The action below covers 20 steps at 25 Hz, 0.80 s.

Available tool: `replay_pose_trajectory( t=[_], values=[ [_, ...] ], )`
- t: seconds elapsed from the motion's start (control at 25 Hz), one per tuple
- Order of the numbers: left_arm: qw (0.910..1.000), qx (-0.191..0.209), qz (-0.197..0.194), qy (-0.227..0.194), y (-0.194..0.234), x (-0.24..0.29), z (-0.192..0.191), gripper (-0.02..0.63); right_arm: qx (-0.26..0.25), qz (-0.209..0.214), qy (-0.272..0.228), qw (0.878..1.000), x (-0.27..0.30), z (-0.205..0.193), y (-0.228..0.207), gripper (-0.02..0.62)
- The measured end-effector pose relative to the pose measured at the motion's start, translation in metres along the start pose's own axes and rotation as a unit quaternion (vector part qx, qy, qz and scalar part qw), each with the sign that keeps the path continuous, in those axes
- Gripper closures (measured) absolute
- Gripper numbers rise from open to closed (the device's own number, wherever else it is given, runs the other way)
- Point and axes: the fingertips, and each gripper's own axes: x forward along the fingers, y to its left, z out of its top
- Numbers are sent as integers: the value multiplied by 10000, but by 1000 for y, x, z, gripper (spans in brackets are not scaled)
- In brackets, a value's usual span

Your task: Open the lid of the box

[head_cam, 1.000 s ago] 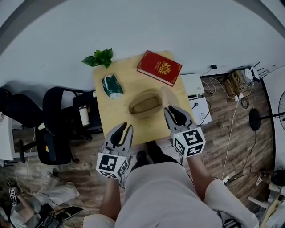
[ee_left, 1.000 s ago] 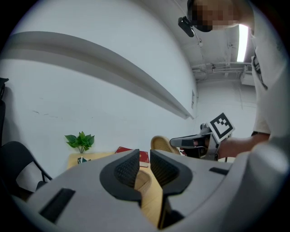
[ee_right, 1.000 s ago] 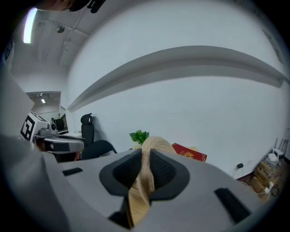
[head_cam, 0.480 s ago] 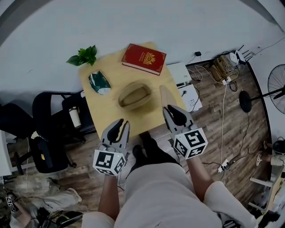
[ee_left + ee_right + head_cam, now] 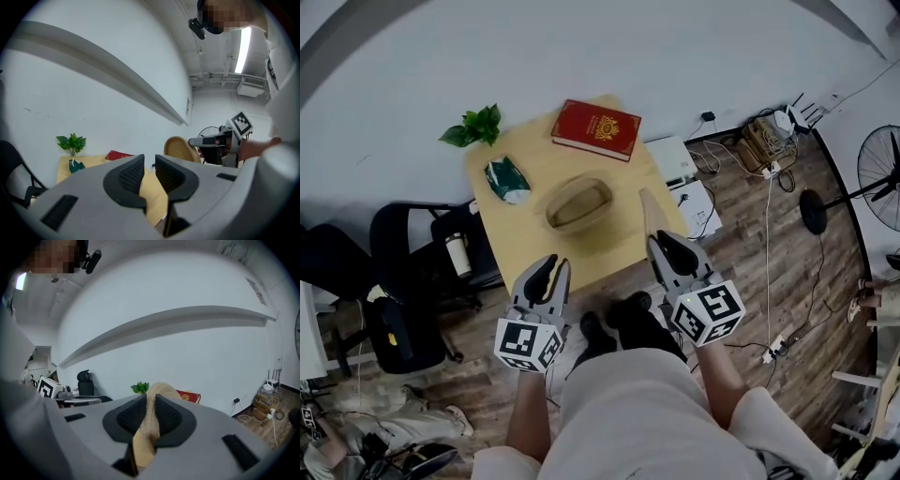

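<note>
Right tongs (image 5: 150, 403) clamp lid (image 5: 161, 389) | left tongs (image 5: 149, 164) narrow | head view: box (image 5: 578, 204) open

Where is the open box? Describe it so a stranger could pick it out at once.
Start at the wooden table by the white wall. The box sits at its middle, nearer you than the red book and right of the green packet. It alone is an oval, tan, open bowl shape.
</note>
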Motion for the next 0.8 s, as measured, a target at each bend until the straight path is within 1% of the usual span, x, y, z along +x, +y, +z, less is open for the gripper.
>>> replay_pose_trajectory(
  t=[0.2, 0.44, 0.6, 0.8],
  values=[
    [9999, 109, -65, 11, -12, 1, 4, 535, -8, 68, -144, 9999, -12, 4, 2, 538],
    [9998, 150, -97, -34, -29, -2, 15, 537, 43, 185, -158, 9997, -20, 1, 3, 538],
    [9999, 146, -47, -45, -30, -5, 19, 537, 55, 215, -206, 9995, -20, 1, 1, 538],
    [9998, 213, 14, -24, -28, -9, 24, 538, 193, 220, -272, 9992, -21, 2, -3, 538]
  ],
)
